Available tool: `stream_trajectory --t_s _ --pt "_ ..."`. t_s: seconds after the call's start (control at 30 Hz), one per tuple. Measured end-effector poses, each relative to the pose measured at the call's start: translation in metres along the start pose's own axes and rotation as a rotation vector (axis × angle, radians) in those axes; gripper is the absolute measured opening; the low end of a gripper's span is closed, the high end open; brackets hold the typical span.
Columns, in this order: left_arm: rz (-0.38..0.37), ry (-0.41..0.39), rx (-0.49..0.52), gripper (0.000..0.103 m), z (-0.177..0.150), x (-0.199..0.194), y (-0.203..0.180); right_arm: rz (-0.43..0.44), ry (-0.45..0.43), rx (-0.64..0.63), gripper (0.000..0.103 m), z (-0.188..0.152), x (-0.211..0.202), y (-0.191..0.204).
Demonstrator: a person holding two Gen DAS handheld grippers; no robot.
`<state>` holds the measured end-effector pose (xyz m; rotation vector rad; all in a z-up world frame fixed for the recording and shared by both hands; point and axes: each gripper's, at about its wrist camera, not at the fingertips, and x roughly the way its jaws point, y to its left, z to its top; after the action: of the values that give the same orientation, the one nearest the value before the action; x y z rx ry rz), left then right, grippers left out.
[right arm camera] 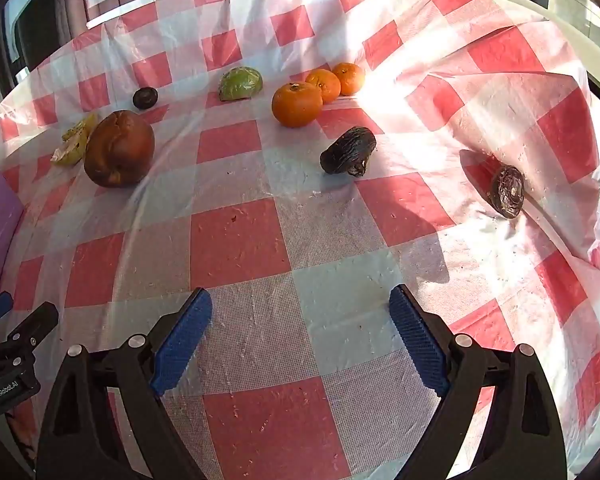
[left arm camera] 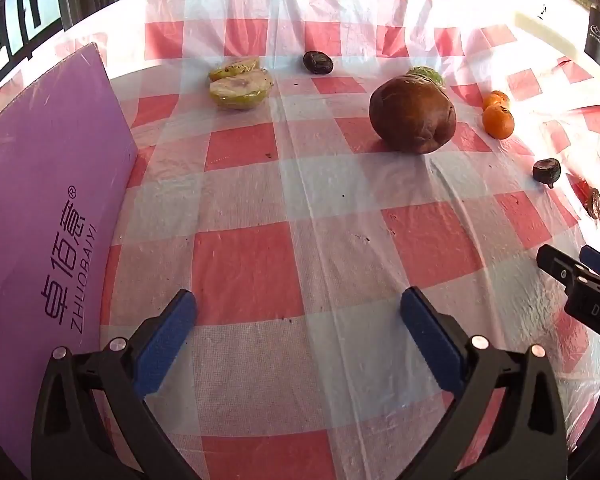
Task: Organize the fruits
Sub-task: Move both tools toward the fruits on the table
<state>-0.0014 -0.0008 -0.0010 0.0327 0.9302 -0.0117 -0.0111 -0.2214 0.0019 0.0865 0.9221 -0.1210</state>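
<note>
Fruits lie scattered on a red-and-white checked tablecloth point(left arm camera: 300, 208). A big brown fruit point(left arm camera: 413, 114) point(right arm camera: 119, 154) sits mid-table. Green cut fruit halves point(left arm camera: 240, 82) point(right arm camera: 74, 142) lie to its left. A green piece point(right arm camera: 241, 83) lies behind. Three oranges point(right arm camera: 297, 104) point(left arm camera: 498, 120) are grouped at the back right. Small dark wrinkled fruits point(right arm camera: 348, 151) point(right arm camera: 508, 191) point(right arm camera: 145, 97) point(left arm camera: 318, 62) are spread about. My left gripper point(left arm camera: 298, 320) is open and empty over the cloth. My right gripper point(right arm camera: 300, 320) is open and empty too.
A purple box point(left arm camera: 48, 216) with printed lettering stands at the left edge of the table. The cloth rises in a fold at the right point(right arm camera: 540, 128). Windows and a dark bottle point(left arm camera: 598, 36) lie beyond the far edge.
</note>
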Motion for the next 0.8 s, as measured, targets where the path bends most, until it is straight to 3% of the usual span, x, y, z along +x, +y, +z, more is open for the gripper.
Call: stream_trajectory --t_s 0.8 --pt "-0.001 0.001 0.001 0.102 0.0012 0.0 -0.0003 -0.002 0.001 -0.001 0.087 0.0004 -0.0003 0.0004"
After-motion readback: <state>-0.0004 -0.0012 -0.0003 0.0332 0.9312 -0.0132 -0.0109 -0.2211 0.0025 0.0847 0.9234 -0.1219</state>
